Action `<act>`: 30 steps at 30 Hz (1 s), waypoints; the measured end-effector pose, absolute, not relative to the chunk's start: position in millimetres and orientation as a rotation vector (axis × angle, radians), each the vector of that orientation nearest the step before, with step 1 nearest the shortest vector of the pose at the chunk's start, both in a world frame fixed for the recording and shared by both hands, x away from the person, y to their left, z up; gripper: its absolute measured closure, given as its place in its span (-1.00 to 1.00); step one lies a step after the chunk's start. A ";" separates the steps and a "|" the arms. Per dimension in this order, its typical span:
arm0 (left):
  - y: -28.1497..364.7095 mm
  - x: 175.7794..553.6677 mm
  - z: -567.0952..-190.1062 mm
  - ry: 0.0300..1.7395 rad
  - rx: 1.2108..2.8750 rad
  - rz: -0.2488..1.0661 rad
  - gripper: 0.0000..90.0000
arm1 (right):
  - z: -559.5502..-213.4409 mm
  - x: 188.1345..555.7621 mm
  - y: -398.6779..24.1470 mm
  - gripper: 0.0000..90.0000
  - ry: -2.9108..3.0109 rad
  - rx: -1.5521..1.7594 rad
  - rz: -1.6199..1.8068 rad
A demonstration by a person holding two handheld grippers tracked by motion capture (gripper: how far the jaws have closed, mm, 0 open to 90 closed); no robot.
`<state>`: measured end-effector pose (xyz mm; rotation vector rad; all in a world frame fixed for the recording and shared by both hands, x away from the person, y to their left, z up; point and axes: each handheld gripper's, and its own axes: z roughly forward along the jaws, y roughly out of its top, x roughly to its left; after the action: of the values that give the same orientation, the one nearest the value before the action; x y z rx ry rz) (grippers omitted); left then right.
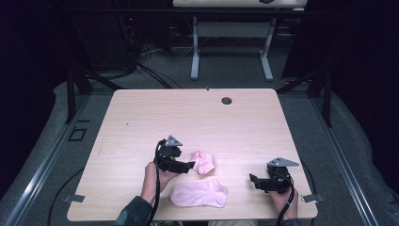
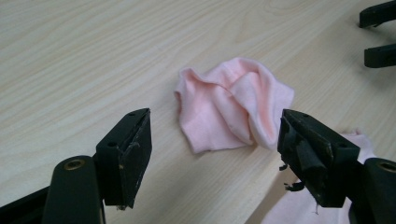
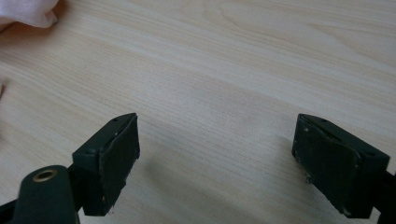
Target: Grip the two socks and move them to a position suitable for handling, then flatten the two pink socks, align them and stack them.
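Left gripper [image 2: 212, 154]: jaws spread, nothing between the pads; the crumpled pink sock [image 2: 233, 105] lies on the table [image 1: 141, 122] just ahead of them, slightly toward the right jaw. Flat pink sock [image 1: 200, 193] lies nearer the person. Right gripper [image 3: 215, 158]: jaws spread over bare wood, well apart from both socks. Judgement: the left hand is the nearer.
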<state>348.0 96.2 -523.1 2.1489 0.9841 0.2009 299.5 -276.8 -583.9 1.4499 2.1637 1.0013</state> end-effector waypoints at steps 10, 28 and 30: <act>61.5 350.9 -538.3 0.948 2.225 0.131 0.00 | -580.7 301.2 -272.5 -0.67 2.166 1.451 1.055; 61.1 355.5 -553.0 0.861 2.309 -0.008 0.89 | -526.5 358.0 -186.8 -0.23 2.484 1.153 1.150; 61.9 355.4 -553.2 0.859 2.307 -0.014 0.88 | -525.8 374.2 -165.1 -0.12 2.590 1.117 1.133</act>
<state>355.4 61.9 -553.2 2.3069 0.8589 -0.0144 374.2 -165.1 -525.8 1.1173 2.5899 1.1329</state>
